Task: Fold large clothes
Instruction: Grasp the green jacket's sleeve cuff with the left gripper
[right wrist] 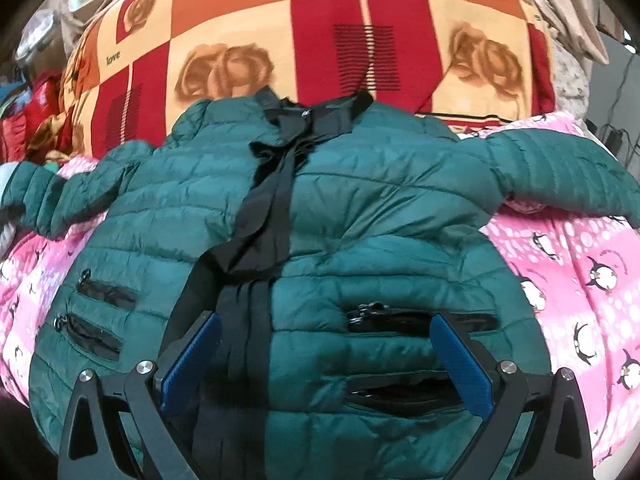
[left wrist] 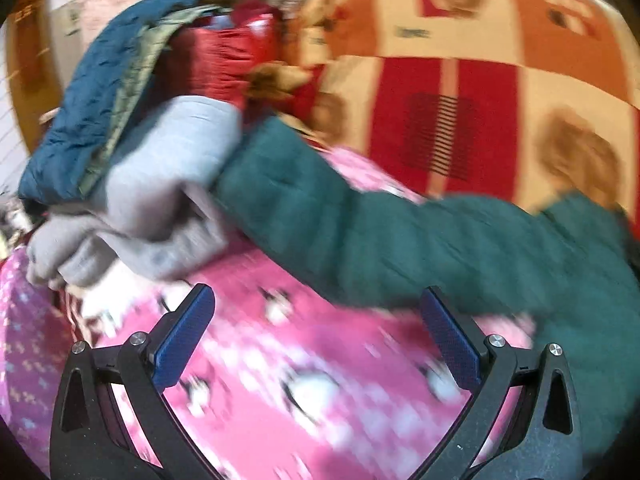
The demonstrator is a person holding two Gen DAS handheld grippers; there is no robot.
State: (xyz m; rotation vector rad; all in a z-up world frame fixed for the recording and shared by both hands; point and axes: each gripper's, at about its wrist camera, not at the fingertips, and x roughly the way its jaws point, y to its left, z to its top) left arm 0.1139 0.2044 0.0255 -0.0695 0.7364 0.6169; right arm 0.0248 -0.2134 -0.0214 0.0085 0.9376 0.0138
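A dark green puffer jacket point(right wrist: 360, 216) lies spread front-up on a pink penguin blanket point(right wrist: 572, 272), sleeves out to both sides, black zipper band down its middle. My right gripper point(right wrist: 326, 322) is open and empty, just above the jacket's lower front near the pockets. In the blurred left wrist view, the jacket's left sleeve point(left wrist: 380, 232) stretches across the blanket point(left wrist: 280, 380). My left gripper point(left wrist: 318, 296) is open and empty, hovering over the blanket just short of the sleeve.
A pile of folded clothes sits at the left: a grey garment point(left wrist: 160, 192), a blue quilted jacket point(left wrist: 92, 100) and a red one point(left wrist: 224, 56). A red, orange and cream rose-patterned blanket point(right wrist: 320, 32) covers the bed behind.
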